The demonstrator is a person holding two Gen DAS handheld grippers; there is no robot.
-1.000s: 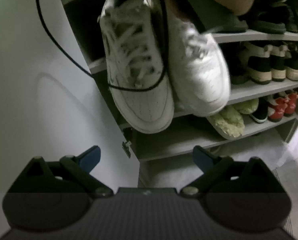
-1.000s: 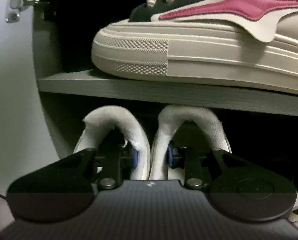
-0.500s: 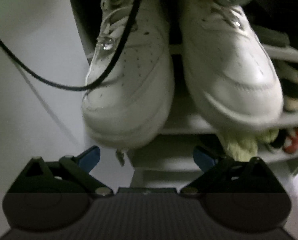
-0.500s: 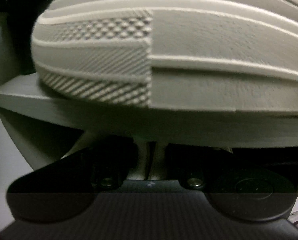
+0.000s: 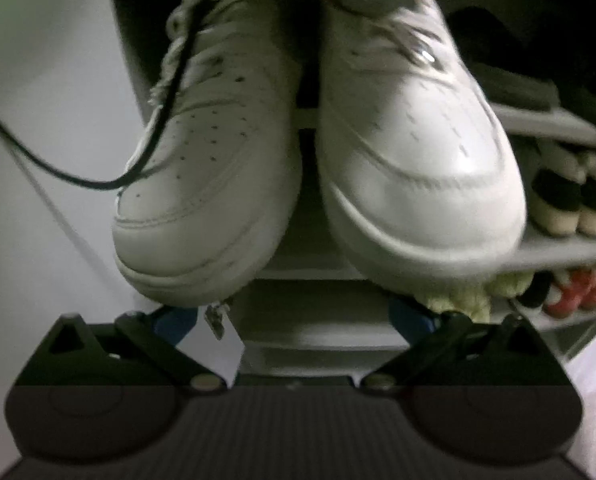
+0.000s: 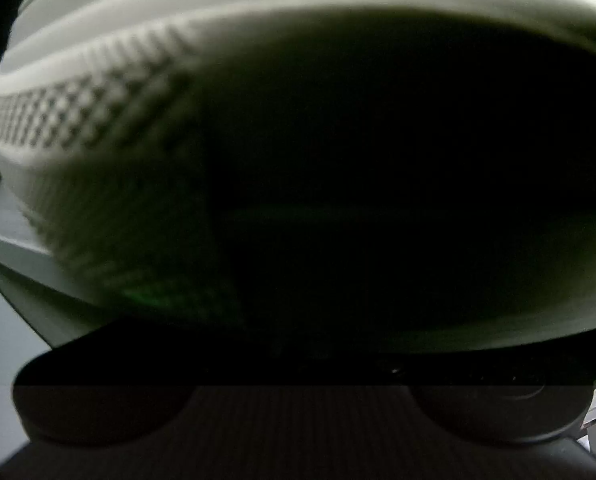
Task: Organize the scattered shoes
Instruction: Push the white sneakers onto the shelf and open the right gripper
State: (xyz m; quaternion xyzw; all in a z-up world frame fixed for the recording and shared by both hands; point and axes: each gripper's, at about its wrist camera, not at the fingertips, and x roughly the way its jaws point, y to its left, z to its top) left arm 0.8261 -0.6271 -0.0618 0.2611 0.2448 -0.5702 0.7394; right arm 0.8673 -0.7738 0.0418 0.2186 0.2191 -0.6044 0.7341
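Two white leather sneakers, the left one (image 5: pixel 210 184) and the right one (image 5: pixel 418 160), hang toes-down side by side in front of the shoe rack in the left wrist view. A hand and a grey part at the top edge hold them from above. My left gripper (image 5: pixel 294 320) is open just below their toes, touching nothing. In the right wrist view my right gripper (image 6: pixel 298 360) is pressed close to the cream ribbed sole (image 6: pixel 98 120) of a sneaker on a shelf (image 6: pixel 2 224). Its fingers are lost in the dark.
A black cable (image 5: pixel 98 180) loops across the left sneaker. Grey rack shelves (image 5: pixel 558 248) carry black-and-cream shoes (image 5: pixel 558 200), fuzzy green slippers (image 5: pixel 470 296) and red shoes (image 5: pixel 578 292). A white door panel (image 5: pixel 38 160) with a metal hinge (image 5: pixel 216 318) stands at the left.
The white sneakers have come much closer to my left gripper and now fill its view. My right gripper has moved in until the cream sole blocks nearly everything.
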